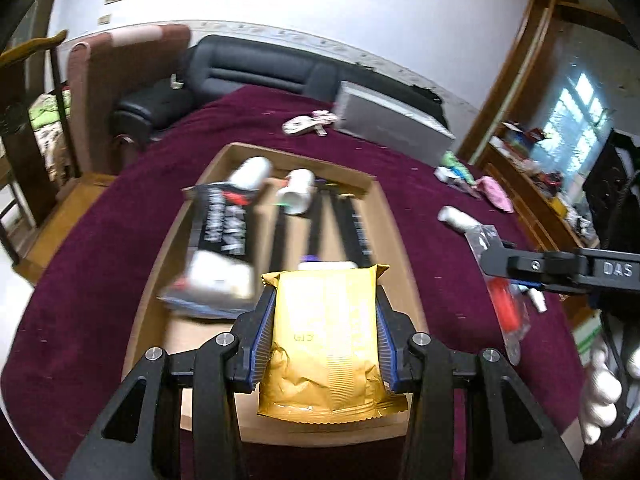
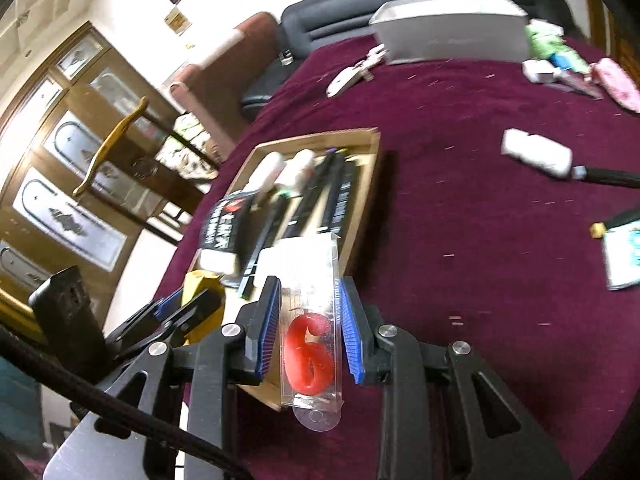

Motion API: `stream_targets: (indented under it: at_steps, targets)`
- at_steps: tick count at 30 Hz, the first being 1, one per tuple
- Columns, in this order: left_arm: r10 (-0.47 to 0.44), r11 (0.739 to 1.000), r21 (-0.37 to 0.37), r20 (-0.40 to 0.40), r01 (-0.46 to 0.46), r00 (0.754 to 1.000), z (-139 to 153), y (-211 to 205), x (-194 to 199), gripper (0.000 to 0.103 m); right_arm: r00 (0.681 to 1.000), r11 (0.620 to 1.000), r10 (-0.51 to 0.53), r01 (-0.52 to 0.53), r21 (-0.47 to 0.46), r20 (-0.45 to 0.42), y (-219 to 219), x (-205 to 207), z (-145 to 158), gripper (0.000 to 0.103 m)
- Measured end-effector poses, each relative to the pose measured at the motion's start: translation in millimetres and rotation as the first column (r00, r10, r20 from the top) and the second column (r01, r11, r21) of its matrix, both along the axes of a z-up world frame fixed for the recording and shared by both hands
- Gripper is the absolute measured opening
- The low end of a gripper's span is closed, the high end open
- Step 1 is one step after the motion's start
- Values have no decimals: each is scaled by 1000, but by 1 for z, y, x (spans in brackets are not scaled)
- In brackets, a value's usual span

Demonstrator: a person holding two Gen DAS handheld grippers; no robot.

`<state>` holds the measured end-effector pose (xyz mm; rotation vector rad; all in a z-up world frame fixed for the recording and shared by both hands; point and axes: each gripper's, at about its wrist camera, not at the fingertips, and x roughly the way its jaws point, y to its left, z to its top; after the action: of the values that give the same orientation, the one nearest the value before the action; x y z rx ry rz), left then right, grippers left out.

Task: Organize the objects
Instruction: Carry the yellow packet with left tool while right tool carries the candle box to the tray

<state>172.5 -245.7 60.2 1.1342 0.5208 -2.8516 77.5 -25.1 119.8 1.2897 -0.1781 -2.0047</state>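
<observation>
Gold packet (image 1: 326, 344) clamped between left gripper (image 1: 325, 340) pads, jaws part-closed on its sides, top edge poking past fingertips, bottom hanging behind them. Right gripper (image 2: 310, 334) narrowly shut on clear pack with red number candle (image 2: 309, 364), pack sticking out ahead of and behind the pads. Cardboard tray (image 1: 384, 216) just ahead of and below both sets of fingers, already crowded: black pouch (image 1: 222, 220), white tubes (image 1: 298, 190), dark pens (image 1: 356, 232). Loose white bottle (image 2: 536, 154) well off to right of right fingers on maroon cloth (image 2: 460, 240). Risks: soft packet could slip or crumple if squeezed unevenly; slick clear pack could pivot between pads; dropping either onto piled tray contents might knock tubes rolling or leave items hanging over rim; grippers close together, could bump.
</observation>
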Motion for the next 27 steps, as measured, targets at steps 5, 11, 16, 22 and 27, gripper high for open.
stream_targets:
  at_steps: [5, 11, 16, 22, 27]
  targets:
    - [22, 1000, -8, 37, -22, 999, -16, -12, -4, 39, 997, 999, 49, -48, -17, 58, -36, 7, -20, 27]
    - [17, 1000, -15, 93, -15, 996, -32, -15, -9, 39, 991, 996, 88, -88, 3, 102, -68, 14, -42, 27]
    - [13, 1000, -29, 133, -9, 991, -40, -18, -10, 39, 984, 992, 120, -125, 32, 134, -85, 21, -58, 27]
    - [0, 999, -51, 139, 7, 990, -40, -16, -9, 39, 982, 989, 106, -121, 83, 158, -91, 17, -73, 27]
    - [-19, 999, -36, 154, 25, 988, -48, -15, -11, 39, 987, 986, 80, -99, 131, 141, -93, 10, -79, 27]
